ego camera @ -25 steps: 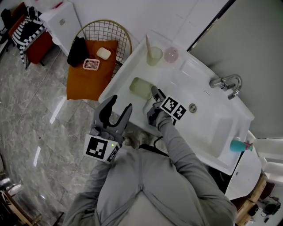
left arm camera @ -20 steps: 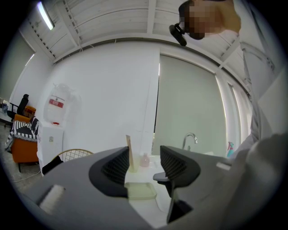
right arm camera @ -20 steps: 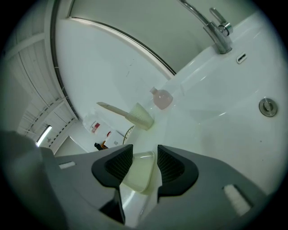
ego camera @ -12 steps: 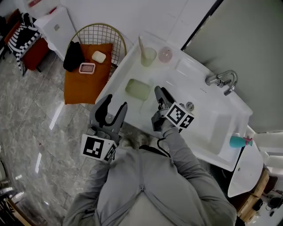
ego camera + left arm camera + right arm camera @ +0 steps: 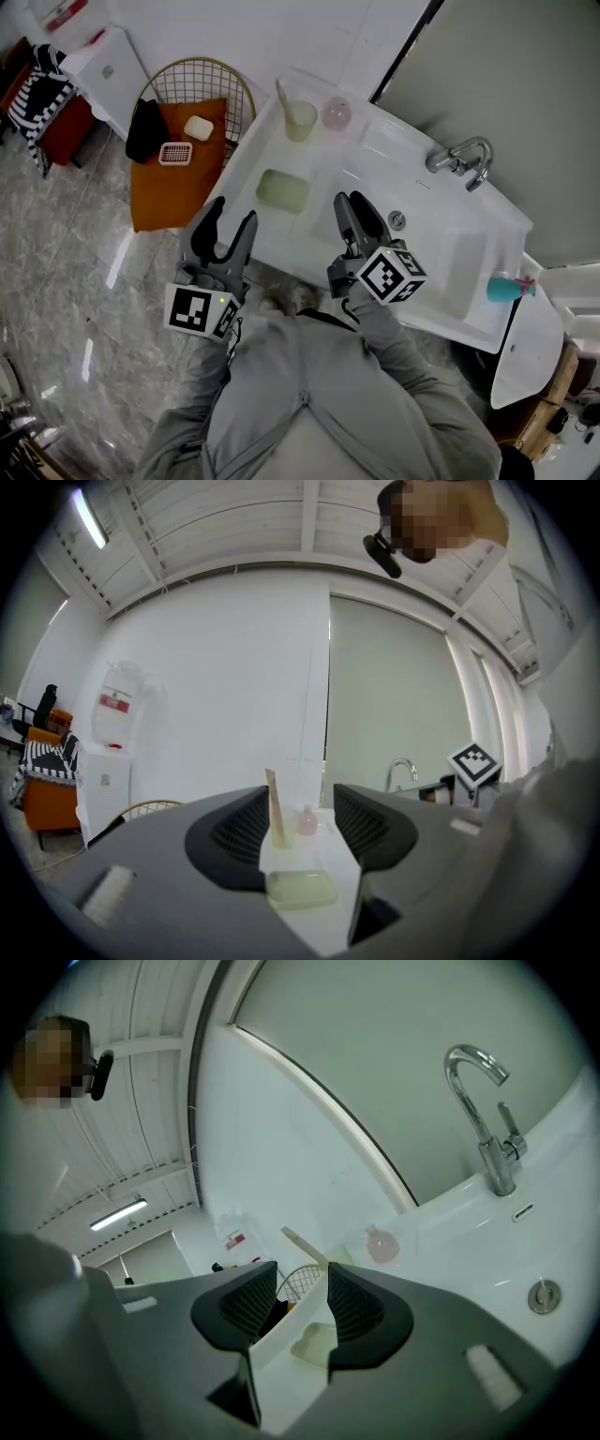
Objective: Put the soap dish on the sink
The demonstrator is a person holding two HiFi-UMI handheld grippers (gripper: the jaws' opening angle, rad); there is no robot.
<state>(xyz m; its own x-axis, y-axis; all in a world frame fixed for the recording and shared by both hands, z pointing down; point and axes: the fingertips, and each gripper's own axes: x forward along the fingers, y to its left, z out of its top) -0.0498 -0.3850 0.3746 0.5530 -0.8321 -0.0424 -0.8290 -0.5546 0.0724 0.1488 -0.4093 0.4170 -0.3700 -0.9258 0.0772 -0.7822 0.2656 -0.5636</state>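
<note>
Right claw has withdrawn from soap dish on sink.

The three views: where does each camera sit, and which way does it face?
Head view: on the person's head, looking steeply down at the sink, soap dish, grey sleeves, left gripper and right gripper.
Left gripper view: on the left gripper, facing along its open jaws over the sink toward the wall; the person's head above.
Right gripper view: on the right gripper, facing along its open jaws across the sink, tap at right; head top left.
Shared: both gripper views show the soap dish and cup.
</note>
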